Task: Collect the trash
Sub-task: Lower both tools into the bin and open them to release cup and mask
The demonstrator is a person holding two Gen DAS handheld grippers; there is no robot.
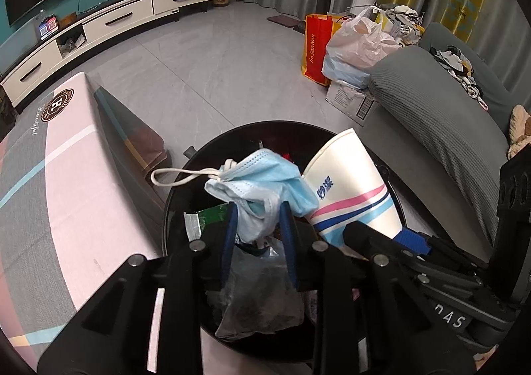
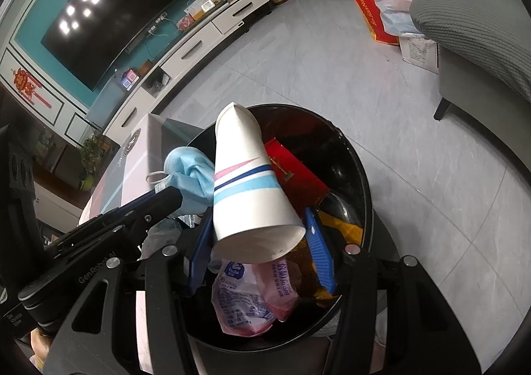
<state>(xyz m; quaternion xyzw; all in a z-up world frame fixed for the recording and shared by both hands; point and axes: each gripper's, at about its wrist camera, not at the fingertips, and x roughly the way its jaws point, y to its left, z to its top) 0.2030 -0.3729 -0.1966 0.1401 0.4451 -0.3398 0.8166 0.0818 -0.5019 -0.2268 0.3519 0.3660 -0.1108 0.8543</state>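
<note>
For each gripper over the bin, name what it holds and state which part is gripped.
Left gripper: crumpled blue face mask, pinched at its lower folds. Right gripper: paper cup, squeezed across its base end.

A face mask [image 1: 262, 182] is hanging over the bin [image 1: 176, 189], a paper cup [image 1: 351, 189] just beside it on the right. Wrappers [image 2: 252, 295] are lying inside the bin. The table [image 1: 59, 176] is standing left of the bin, the sofa [image 1: 441, 116] right.

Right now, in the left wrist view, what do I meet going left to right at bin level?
Pink table cover → white ear loop → blue face mask, between the left gripper's jaws → striped paper cup, held in the right gripper → grey sofa.
</note>
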